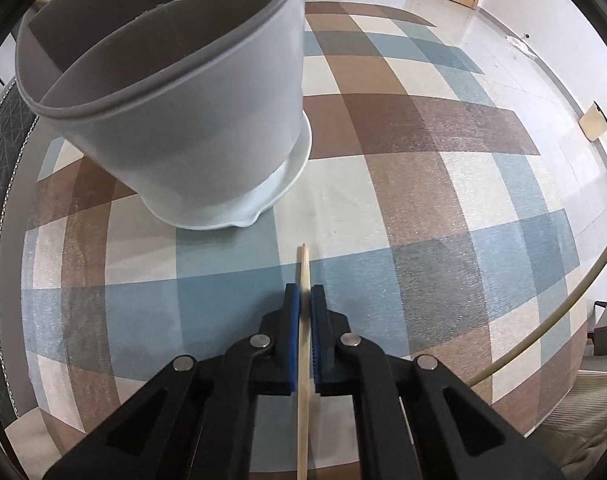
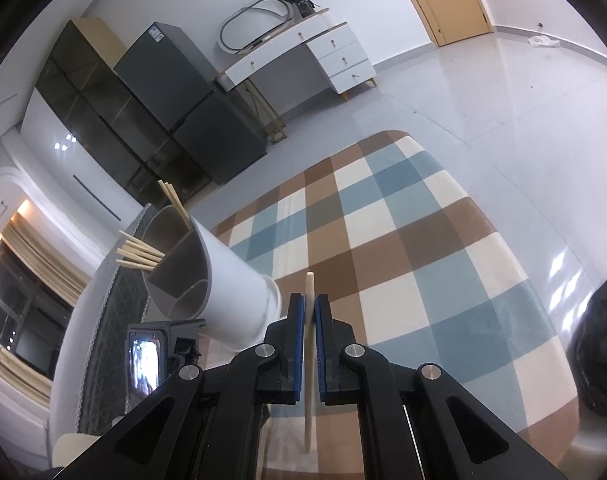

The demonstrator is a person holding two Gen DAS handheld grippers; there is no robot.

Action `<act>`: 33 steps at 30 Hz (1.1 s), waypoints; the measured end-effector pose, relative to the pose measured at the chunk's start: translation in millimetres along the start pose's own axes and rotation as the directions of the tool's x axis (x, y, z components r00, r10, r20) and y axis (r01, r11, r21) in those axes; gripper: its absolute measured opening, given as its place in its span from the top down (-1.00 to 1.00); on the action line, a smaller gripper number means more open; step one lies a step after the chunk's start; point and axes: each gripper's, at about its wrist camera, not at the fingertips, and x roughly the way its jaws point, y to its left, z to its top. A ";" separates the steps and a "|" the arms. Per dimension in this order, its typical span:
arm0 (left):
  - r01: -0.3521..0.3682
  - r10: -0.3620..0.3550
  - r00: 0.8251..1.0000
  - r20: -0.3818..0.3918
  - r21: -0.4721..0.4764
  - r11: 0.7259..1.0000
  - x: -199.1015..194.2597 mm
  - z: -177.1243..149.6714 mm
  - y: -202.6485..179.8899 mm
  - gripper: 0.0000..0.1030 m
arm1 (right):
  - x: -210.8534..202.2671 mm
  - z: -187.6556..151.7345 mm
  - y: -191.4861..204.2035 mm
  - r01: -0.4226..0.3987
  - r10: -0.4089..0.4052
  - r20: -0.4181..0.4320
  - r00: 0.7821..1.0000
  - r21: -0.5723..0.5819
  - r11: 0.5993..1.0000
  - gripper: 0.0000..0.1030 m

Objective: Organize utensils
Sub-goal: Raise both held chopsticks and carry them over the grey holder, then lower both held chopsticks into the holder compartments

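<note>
Checked rug [image 1: 423, 184] in brown, cream and blue lies under both views; pale tiled floor [image 2: 483, 92] beyond, with a dark fridge [image 2: 183, 92] and white drawers [image 2: 339, 60] along the far wall.

Left tongs [image 1: 305, 300]: blue pads pressed together on a chopstick [image 1: 303, 272], tip poking out just past them, pointing steeply down at the rug.

Right tongs [image 2: 310, 312]: likewise clamped on a second chopstick [image 2: 310, 292], angled less steeply.

Holder [image 1: 183, 120], white with a grey rim, stands on its drip saucer [image 1: 263, 204] on the rug, near the left tongs and up-left of them. From the right view it shows divided compartments; several chopsticks [image 2: 141, 254] already stand in two of them.

Step in hand, as judged: both sticks gripped, carry to the holder pending. A fair share of the sorting looks done.

Next move calls for lifting each stick above the rim, tipping it near upright, lining it over a compartment already holding chopsticks, then easing the pads apart. Risk: a stick striking the rim or a divider.
</note>
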 end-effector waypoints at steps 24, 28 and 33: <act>0.165 -0.124 0.901 0.417 -0.064 0.984 -133.4 -42.1 38.1 0.98 | -29.2 -28.3 40.6 -0.013 0.020 0.046 0.999 -0.146 0.989 0.91; 0.161 -0.120 0.894 0.432 -0.058 0.985 -143.1 -47.5 38.5 0.99 | -36.5 -35.7 56.9 -0.015 0.028 0.066 0.997 -0.191 0.981 0.91; 0.140 -0.097 0.907 0.410 -0.078 0.987 -145.2 -50.3 45.9 0.99 | -43.6 -45.8 75.4 0.003 0.022 0.094 0.995 -0.251 0.968 0.91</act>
